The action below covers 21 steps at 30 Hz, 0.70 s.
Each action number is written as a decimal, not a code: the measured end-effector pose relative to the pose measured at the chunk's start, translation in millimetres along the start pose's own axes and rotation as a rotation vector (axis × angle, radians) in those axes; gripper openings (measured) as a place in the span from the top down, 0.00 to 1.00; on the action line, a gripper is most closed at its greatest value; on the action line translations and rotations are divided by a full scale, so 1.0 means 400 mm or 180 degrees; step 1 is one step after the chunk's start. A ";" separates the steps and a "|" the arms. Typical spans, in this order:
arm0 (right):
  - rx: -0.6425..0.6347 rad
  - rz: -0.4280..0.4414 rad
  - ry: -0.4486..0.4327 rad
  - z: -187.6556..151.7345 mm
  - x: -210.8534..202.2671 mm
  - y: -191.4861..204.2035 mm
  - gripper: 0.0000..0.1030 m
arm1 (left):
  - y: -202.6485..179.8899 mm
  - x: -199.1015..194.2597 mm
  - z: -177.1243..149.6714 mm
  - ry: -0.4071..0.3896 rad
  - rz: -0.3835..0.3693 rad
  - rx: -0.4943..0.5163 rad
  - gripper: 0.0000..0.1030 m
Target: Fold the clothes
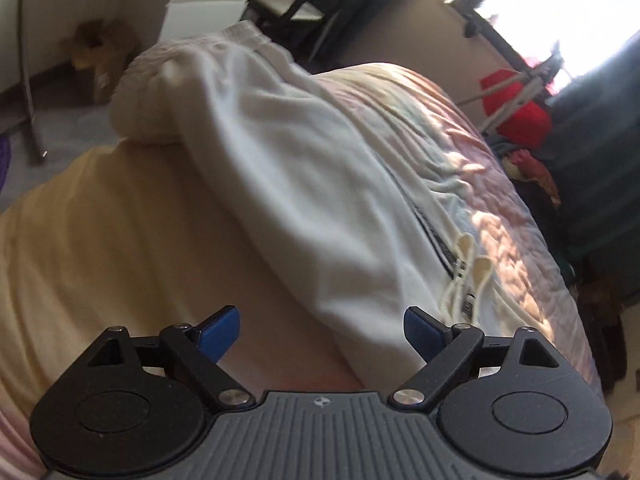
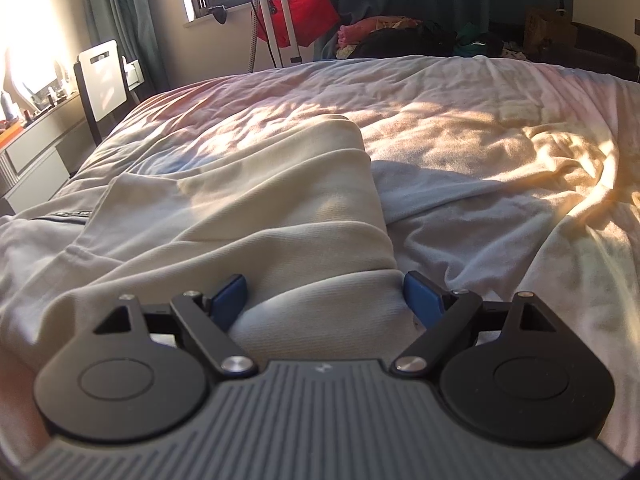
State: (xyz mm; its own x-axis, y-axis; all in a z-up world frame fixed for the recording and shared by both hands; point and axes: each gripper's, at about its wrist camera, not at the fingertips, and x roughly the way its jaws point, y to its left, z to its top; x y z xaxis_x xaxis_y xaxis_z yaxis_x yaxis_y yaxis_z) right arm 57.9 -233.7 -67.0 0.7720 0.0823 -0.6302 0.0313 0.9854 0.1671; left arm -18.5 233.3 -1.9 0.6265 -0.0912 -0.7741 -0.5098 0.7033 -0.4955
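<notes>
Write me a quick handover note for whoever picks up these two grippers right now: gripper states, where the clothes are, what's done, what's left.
Left gripper: open, empty, above the bed, with the waist end of the white sweatpants just ahead of its right finger.
Right gripper: jaws wide, straddling a bunched fold of the sweatpants; pads look close to the cloth, but a grip isn't evident.
Sweatpants lie on the quilted bedspread, drawstring showing at the waistband, legs apparently doubled over.
Done: seemingly a first fold.
Left: smooth the bunching, fold again, set aside. Other clothes sit piled beyond the bed.
</notes>
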 end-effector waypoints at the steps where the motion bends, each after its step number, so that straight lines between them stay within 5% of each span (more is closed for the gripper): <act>1: 0.0009 -0.0001 0.0004 0.001 0.000 0.000 0.15 | 0.030 0.007 0.023 0.0036 -0.0002 -0.0144 0.12; 6: 0.0046 -0.0014 0.0017 0.005 0.003 0.002 0.14 | 0.134 0.076 0.117 0.0053 -0.0274 -0.0879 0.11; 11: 0.0061 -0.0026 0.0012 0.004 0.003 0.005 0.14 | 0.185 0.128 0.164 -0.0321 -0.0347 -0.1148 0.16; 18: 0.0121 -0.0037 -0.0090 0.021 -0.021 0.016 0.16 | 0.247 0.137 0.221 -0.0783 -0.0253 -0.1138 0.45; 21: 0.0027 -0.0025 -0.0295 0.023 -0.055 0.033 0.16 | 0.254 0.125 0.226 -0.0917 -0.0243 -0.1122 0.67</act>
State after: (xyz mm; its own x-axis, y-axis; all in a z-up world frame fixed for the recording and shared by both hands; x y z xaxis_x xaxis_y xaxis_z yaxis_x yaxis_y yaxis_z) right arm 47.0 -223.8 -44.0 0.8271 0.0601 -0.5589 0.0427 0.9847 0.1690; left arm 14.1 363.8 -55.4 0.7829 0.1013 -0.6139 -0.5941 0.4149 -0.6892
